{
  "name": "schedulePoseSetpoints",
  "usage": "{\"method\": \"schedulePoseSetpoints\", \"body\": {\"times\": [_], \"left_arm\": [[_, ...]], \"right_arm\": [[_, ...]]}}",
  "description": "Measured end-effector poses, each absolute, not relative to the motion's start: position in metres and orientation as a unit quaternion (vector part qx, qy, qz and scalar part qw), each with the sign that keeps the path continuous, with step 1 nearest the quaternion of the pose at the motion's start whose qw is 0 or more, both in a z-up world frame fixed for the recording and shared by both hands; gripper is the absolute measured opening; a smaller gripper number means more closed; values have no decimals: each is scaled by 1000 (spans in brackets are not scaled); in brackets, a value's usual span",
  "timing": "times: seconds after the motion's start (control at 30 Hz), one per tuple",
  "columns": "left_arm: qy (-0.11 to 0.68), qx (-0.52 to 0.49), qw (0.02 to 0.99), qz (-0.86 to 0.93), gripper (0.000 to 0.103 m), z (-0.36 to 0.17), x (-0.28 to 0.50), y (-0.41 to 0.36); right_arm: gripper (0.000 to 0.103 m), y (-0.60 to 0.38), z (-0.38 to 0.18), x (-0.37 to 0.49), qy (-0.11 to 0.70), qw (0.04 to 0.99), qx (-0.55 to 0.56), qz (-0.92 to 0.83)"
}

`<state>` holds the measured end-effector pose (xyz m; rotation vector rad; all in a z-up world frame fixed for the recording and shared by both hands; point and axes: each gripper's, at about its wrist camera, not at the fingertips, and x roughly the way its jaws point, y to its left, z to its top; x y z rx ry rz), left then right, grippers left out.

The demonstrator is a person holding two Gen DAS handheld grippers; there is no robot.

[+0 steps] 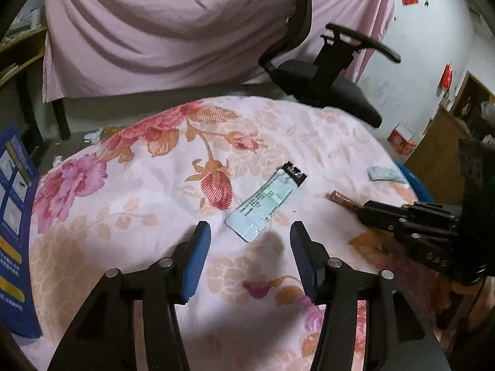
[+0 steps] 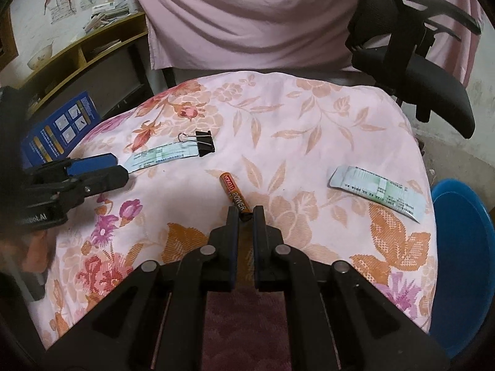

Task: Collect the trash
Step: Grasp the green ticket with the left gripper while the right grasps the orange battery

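A pale green paper slip held by a black binder clip [image 1: 295, 171] lies on the floral cloth [image 1: 130, 204]; the slip [image 1: 264, 205] is just ahead of my open, empty left gripper [image 1: 250, 232]. In the right wrist view the same slip [image 2: 162, 155] and clip [image 2: 204, 143] lie at the left, beside the left gripper [image 2: 116, 168]. My right gripper [image 2: 246, 213] is shut on the near end of an orange battery [image 2: 234, 194] lying on the cloth. It shows in the left wrist view [image 1: 343, 198] too. A second paper slip [image 2: 376, 189] lies at the right.
A blue leaflet [image 2: 60, 128] lies at the cloth's left edge. A blue bin [image 2: 461, 247] stands at the right, below the table edge. A black office chair [image 2: 411, 61] and a pink draped cloth [image 2: 247, 15] stand behind the table. Wooden shelves [image 2: 77, 49] are at the far left.
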<state>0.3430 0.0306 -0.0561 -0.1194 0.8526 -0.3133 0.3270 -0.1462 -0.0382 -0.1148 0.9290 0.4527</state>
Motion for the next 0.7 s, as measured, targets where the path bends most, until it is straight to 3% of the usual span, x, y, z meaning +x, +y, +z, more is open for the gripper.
{"method": "schedulePoseSetpoints", "body": {"times": [0.37, 0.43, 0.5, 0.6, 0.7], "left_arm": [[414, -22, 898, -148, 47, -59, 359, 15], [412, -7, 897, -161, 43, -58, 357, 8], [411, 5, 895, -170, 28, -59, 356, 3], [413, 19, 895, -168, 23, -60, 356, -2], [412, 20, 896, -162, 19, -61, 356, -2]], "right_arm": [[45, -142, -44, 351, 460, 849, 11, 260], [46, -142, -44, 350, 460, 848, 13, 263], [48, -142, -44, 350, 459, 848, 11, 266], [47, -138, -43, 346, 457, 847, -10, 271], [38, -131, -41, 341, 451, 847, -35, 277]]}}
